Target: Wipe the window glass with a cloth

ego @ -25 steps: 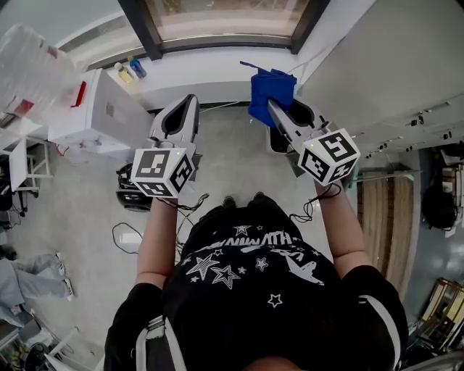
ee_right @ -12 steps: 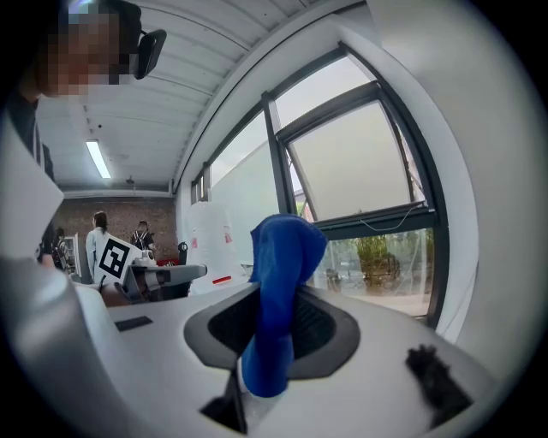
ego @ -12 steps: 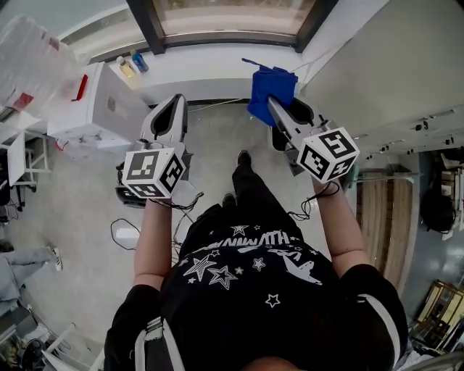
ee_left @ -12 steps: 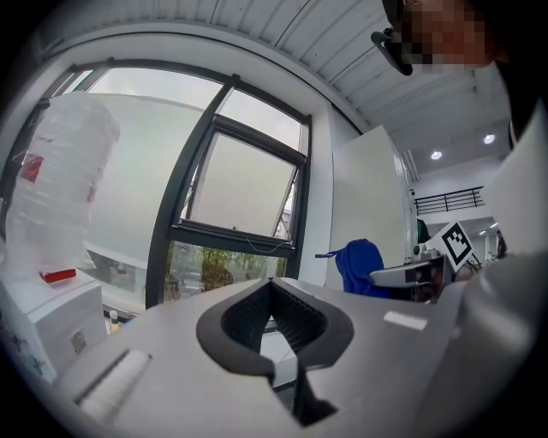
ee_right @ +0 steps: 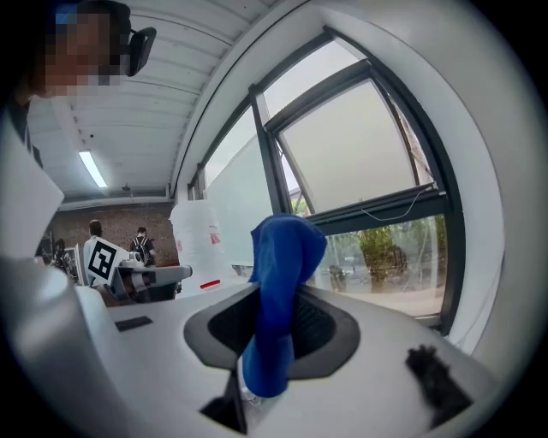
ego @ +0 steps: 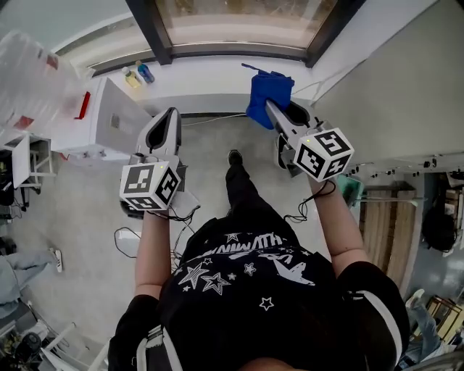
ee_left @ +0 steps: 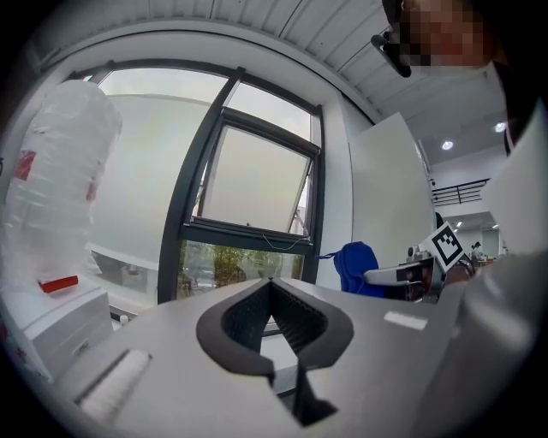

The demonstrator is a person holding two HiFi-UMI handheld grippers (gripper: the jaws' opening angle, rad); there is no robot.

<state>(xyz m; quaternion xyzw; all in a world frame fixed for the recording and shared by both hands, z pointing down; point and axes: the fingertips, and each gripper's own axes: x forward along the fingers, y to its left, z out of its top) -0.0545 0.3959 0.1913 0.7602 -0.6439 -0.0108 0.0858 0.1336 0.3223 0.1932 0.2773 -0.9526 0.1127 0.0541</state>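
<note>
Apparently the approach is in hand: the cloth (ego: pixel 267 90) does not touch the glass (ego: pixel 232 18) yet. At centre left of the head view the left gripper (ego: pixel 170 116) has its jaws closed on nothing; right of it, the right gripper (ego: pixel 271 106) is clamped on the cloth, below the glass at the top edge. Next, I judge, the cloth must be raised and pressed flat on the glass.
</note>
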